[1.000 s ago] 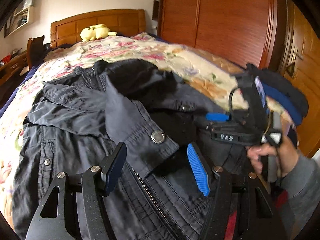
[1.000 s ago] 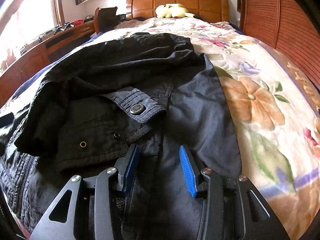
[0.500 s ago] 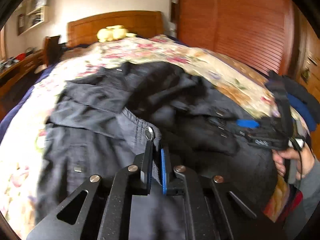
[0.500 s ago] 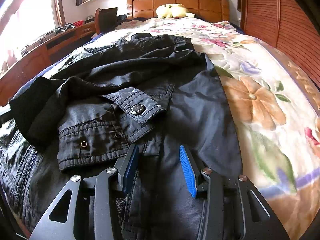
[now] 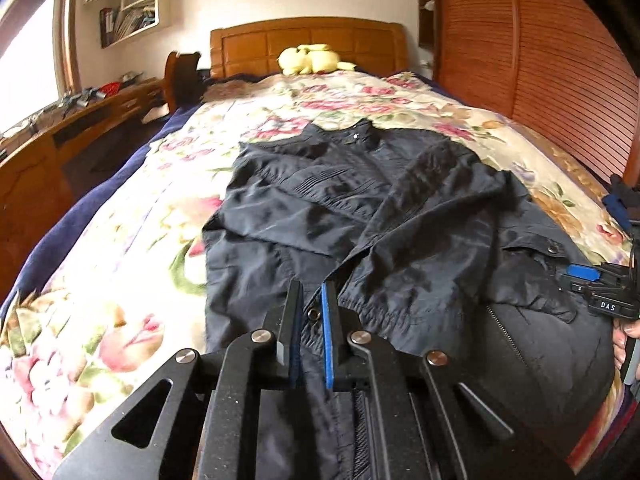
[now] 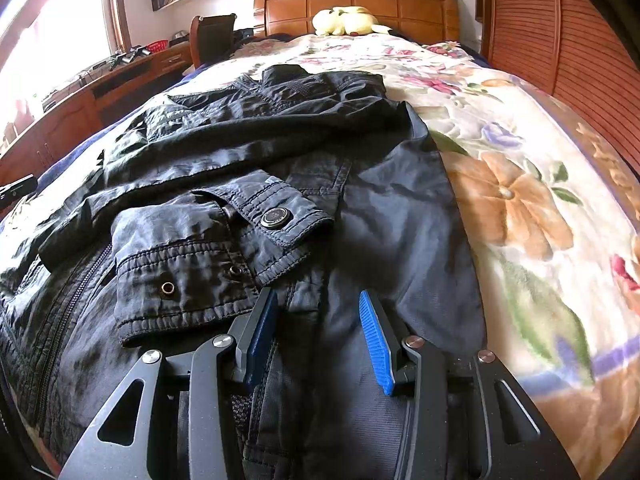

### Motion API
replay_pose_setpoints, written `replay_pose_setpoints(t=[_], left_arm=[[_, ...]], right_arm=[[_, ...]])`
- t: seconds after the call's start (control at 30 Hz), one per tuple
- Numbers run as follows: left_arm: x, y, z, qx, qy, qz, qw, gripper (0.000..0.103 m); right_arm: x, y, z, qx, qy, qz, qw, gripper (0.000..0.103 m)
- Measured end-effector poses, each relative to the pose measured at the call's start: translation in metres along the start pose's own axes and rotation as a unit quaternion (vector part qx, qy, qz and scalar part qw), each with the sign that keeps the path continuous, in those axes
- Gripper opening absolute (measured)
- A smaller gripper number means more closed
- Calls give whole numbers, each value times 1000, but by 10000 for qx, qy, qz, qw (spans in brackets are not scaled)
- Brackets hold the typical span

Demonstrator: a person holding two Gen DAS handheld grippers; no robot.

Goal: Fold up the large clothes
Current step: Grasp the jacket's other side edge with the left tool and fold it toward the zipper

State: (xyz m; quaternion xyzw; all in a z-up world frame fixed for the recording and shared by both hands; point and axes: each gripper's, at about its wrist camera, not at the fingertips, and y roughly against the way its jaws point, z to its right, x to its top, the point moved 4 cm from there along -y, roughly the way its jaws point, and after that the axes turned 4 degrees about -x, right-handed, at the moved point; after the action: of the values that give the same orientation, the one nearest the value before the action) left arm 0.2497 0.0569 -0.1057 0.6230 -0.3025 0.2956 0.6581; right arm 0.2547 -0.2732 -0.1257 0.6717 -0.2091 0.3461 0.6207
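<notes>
A dark navy jacket (image 5: 360, 208) lies front-up on the flowered bedspread (image 5: 132, 240), collar toward the headboard. My left gripper (image 5: 312, 300) is shut on the jacket's front edge near the hem, with a snap showing between its fingers. In the right wrist view the jacket (image 6: 280, 140) fills the near bed. A sleeve cuff (image 6: 224, 248) with a metal button lies folded across the jacket's front. My right gripper (image 6: 316, 312) rests on the hem at the jacket's right side. Its jaws stand apart, and the fabric lying between them is not pinched. The left wrist view shows that gripper (image 5: 592, 280) at the far right.
A yellow plush toy (image 5: 308, 58) sits by the wooden headboard (image 5: 308, 38). A wooden wardrobe (image 5: 540, 60) runs along the bed's right side. To the left are a desk (image 5: 60, 128) and a chair (image 5: 184, 76). A person's hand (image 5: 624, 332) holds the right gripper.
My left gripper shut on the jacket's front edge and carried it leftward, spreading the front panel flat. That uncovered the cuff and the zip. The right gripper stayed where it was.
</notes>
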Motion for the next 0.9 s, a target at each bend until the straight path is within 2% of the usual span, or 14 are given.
replay_pose_setpoints(t=[0.13, 0.17, 0.47, 0.67, 0.83, 0.9], left_arm=[[-7, 3, 6, -279, -33, -65, 9996, 29], [-8, 3, 11, -370, -81, -87, 9992, 32], [-27, -2, 61, -1049, -388, -398, 9929, 37], [-35, -14, 80, -1088, -609, -621, 9903, 38], [-39, -23, 79, -896, -669, -722, 9911, 38], [-39, -21, 79, -899, -770, -651, 9908, 20]], right_arm=[[0, 0, 0, 1, -1, -2, 10000, 44], [0, 0, 0, 1, 0, 0, 10000, 44], [0, 0, 0, 2, 0, -1, 10000, 45], [0, 0, 0, 3, 0, -3, 10000, 45], [0, 0, 0, 4, -1, -4, 10000, 45], [0, 0, 0, 4, -1, -4, 10000, 45]])
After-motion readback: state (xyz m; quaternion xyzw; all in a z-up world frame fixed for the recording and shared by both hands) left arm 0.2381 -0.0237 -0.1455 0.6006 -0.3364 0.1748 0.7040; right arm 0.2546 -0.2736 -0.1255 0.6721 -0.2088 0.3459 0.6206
